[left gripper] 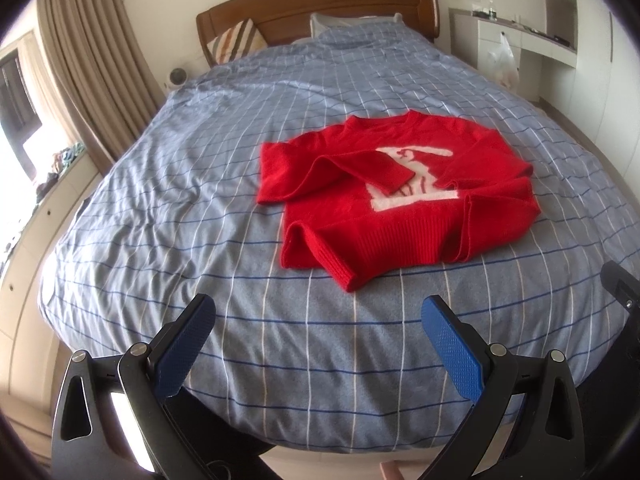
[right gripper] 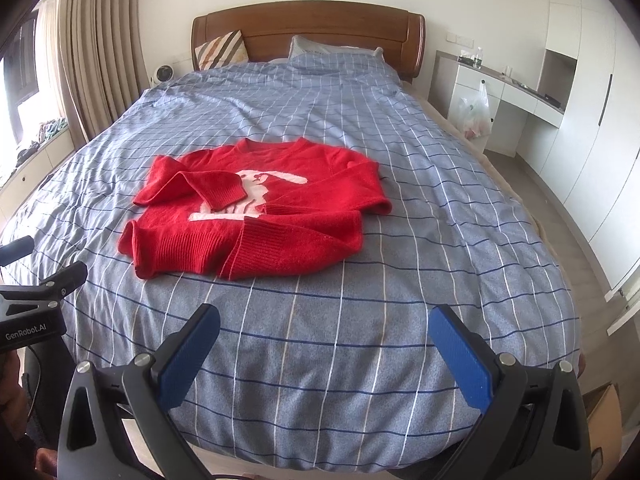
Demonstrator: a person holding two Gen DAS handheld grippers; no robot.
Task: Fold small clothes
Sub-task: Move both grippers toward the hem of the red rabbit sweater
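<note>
A small red sweater with a white animal figure on its chest lies on the blue checked bedspread, both sleeves laid across its front. In the right wrist view the red sweater sits left of centre on the bedspread. My left gripper hangs open near the bed's foot, short of the hem, with nothing between its blue pads. My right gripper is open too, held back from the sweater and empty. The left gripper's body shows at the left edge of the right wrist view.
A wooden headboard and pillows stand at the far end. Curtains and a window sill run along the left. White cabinets and a desk with a hanging plastic bag line the right, with floor between them and the bed.
</note>
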